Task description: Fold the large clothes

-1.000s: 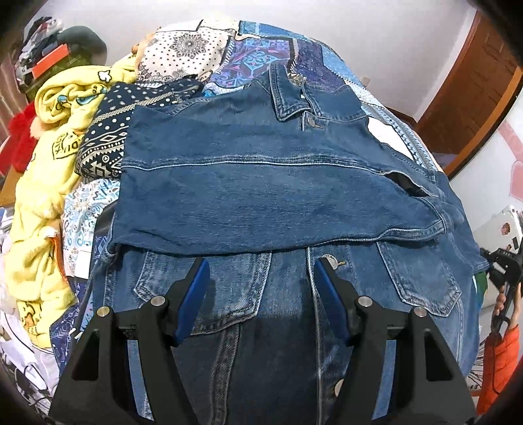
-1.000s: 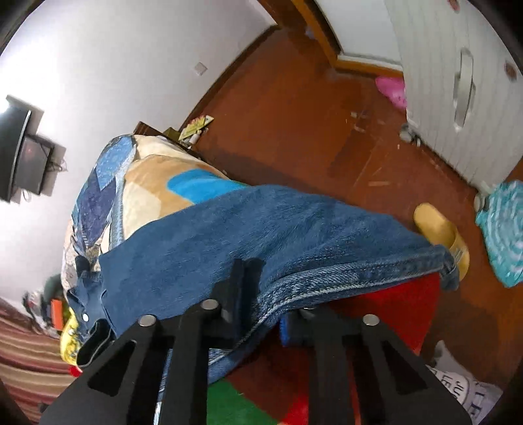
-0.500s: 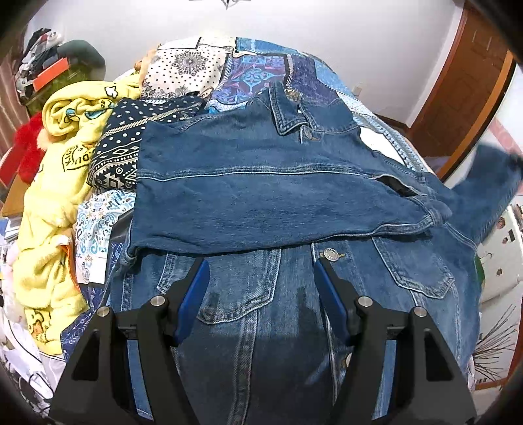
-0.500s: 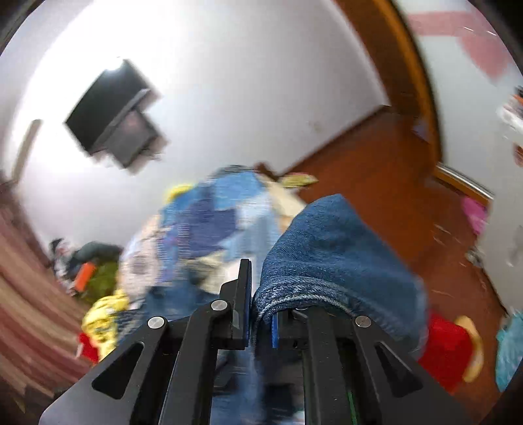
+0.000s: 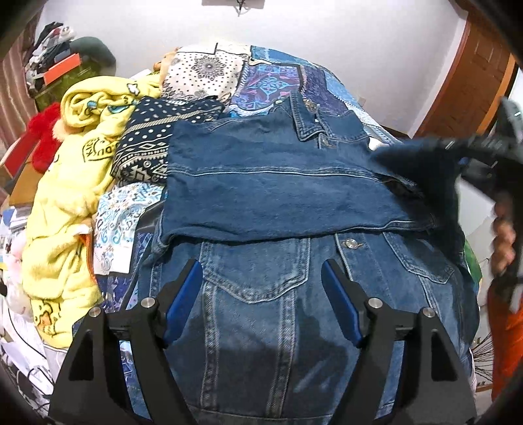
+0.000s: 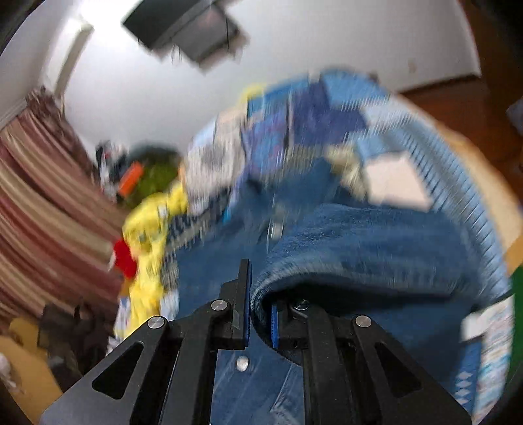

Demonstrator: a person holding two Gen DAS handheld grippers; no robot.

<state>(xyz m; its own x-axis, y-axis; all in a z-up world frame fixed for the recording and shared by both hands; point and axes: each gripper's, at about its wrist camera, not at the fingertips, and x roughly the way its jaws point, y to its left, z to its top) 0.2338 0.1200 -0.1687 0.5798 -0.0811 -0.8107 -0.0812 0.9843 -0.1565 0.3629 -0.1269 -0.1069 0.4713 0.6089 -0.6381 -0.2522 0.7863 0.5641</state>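
Observation:
A blue denim jacket (image 5: 281, 314) lies face up on the patchwork bedspread (image 5: 271, 81), its left sleeve (image 5: 268, 199) folded across the chest. My left gripper (image 5: 261, 294) hovers open and empty above the jacket's lower front. My right gripper (image 6: 260, 300) is shut on the cuff of the right sleeve (image 6: 376, 242) and holds it raised over the jacket; it shows blurred in the left wrist view (image 5: 483, 147) at the right edge, with the sleeve (image 5: 421, 163) hanging from it.
A yellow fleece garment (image 5: 65, 202) and a dark patterned cloth (image 5: 153, 144) lie left of the jacket. Red and green clutter (image 5: 49, 130) sits at far left. A wooden door (image 5: 474, 81) stands at right. A wall television (image 6: 189, 29) hangs above.
My right gripper has swung the right sleeve up from beside the bed and in over the jacket. My left gripper has drawn back a little and stays open.

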